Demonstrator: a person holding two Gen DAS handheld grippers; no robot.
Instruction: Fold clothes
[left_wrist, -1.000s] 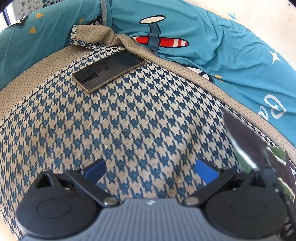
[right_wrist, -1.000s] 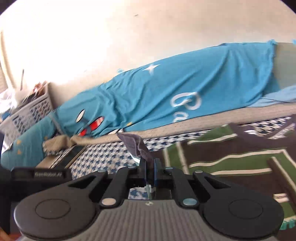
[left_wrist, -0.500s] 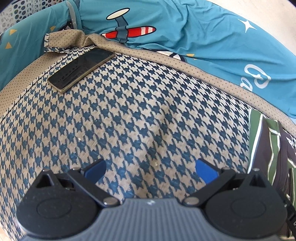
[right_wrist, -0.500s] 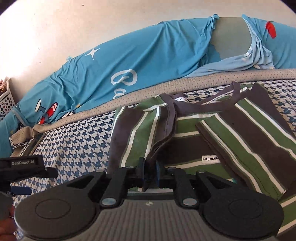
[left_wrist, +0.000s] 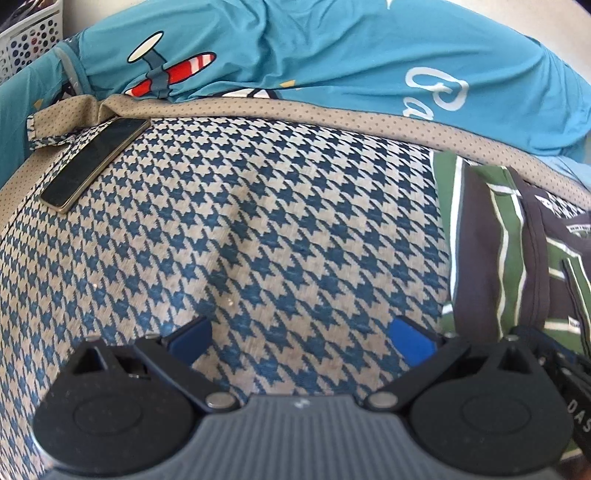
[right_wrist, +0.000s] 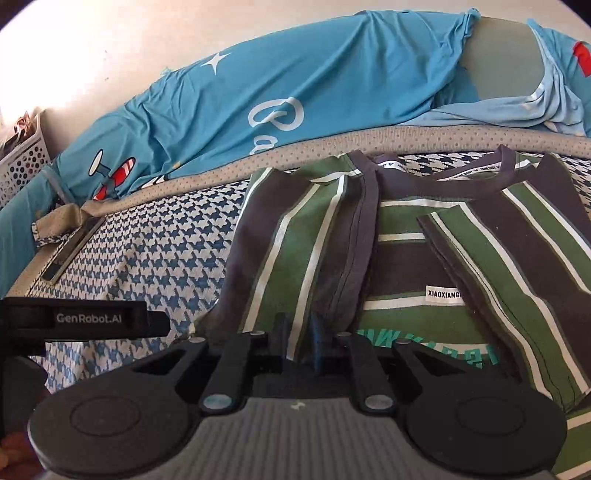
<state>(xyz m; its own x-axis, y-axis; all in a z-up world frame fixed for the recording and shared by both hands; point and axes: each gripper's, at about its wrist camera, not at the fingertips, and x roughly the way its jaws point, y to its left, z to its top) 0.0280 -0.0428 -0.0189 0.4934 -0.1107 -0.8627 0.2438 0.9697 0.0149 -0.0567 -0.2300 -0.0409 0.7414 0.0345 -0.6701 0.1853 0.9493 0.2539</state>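
A green, dark grey and white striped T-shirt (right_wrist: 424, 258) lies on the houndstooth bed cover (right_wrist: 166, 258), both sleeves folded in over the body. My right gripper (right_wrist: 299, 336) is shut on the shirt's left folded edge, low over the cloth. The shirt also shows at the right of the left wrist view (left_wrist: 509, 240). My left gripper (left_wrist: 301, 336) is open and empty, hovering over bare houndstooth cover (left_wrist: 258, 221) to the left of the shirt. The left gripper's body shows at the left edge of the right wrist view (right_wrist: 74, 317).
A phone (left_wrist: 96, 162) lies on the cover at the far left, also in the right wrist view (right_wrist: 70, 251). A blue quilt with a plane print (left_wrist: 295, 55) is bunched along the wall. A white perforated basket (right_wrist: 22, 162) stands beyond the bed's left end.
My right gripper carried the left sleeve and side of the shirt over and laid it down onto the body. My left gripper shifted right, bringing the shirt into its view.
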